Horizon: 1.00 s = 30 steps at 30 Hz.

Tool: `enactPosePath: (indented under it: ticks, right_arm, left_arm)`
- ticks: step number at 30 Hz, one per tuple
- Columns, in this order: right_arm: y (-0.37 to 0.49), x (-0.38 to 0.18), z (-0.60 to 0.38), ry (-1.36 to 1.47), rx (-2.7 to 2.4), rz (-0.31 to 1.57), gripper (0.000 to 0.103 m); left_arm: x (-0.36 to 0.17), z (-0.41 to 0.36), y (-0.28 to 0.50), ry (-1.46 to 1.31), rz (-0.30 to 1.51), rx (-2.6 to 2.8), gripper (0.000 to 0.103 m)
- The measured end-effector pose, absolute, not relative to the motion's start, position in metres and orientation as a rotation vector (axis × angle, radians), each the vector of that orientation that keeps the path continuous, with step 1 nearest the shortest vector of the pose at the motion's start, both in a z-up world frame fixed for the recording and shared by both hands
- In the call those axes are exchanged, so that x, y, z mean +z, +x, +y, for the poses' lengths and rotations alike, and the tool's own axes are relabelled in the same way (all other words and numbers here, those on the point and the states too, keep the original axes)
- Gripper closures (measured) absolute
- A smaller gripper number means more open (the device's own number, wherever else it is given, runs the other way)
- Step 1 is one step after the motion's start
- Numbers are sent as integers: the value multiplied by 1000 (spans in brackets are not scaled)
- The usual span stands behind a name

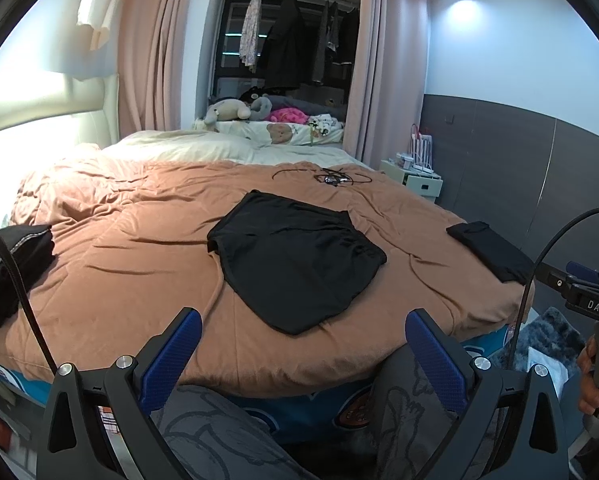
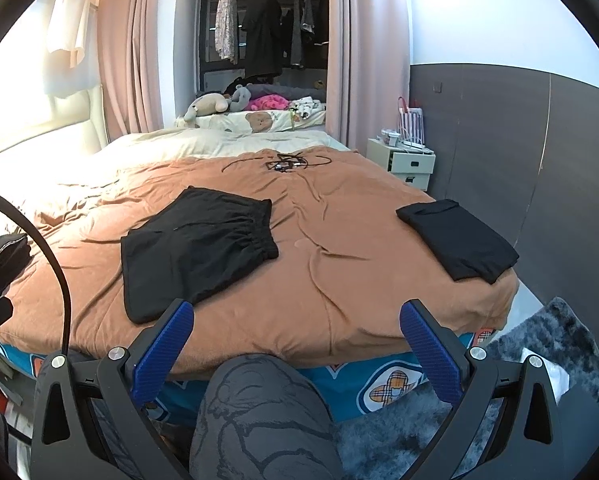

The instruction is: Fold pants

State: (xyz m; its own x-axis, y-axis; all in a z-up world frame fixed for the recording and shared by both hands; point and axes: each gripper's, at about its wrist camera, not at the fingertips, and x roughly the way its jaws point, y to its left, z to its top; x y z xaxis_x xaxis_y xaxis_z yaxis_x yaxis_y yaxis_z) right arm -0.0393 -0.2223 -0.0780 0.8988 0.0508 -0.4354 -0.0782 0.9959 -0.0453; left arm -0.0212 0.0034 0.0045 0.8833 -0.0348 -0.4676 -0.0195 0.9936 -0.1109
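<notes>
Lying flat ahead of left gripper [image 1: 303,338] (jaws apart) — black pants [image 1: 295,260].

Both looking from past the foot of the bed [image 1: 147,248], low and close to its near edge, facing along it toward the pink curtains [image 1: 155,52] and the hanging clothes [image 1: 283,36] at the far end. Left wrist view sitting further left, catching the black shorts [image 1: 295,260] almost dead centre between its wide-spread tongs [image 1: 303,344]. Right wrist view sitting further right, seeing the same shorts [image 2: 195,248] left of centre and its own tongs [image 2: 297,336] spread wide. Sharing the brown duvet [image 2: 339,248], the folded black garment [image 2: 459,236] at the right edge, and the white nightstand [image 2: 407,162].
</notes>
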Motion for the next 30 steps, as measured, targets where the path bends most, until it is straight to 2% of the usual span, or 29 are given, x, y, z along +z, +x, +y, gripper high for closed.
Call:
enactPosePath:
  ticks: [15,30]
  right_arm:
    - [-28,-74,-234,-40,69,478,0]
    - [26,-68,-260,34,136,538,0]
  left_arm:
    - [4,1,-13,-135,506,-20,0]
    - [1,14,25,-158,597,7,0]
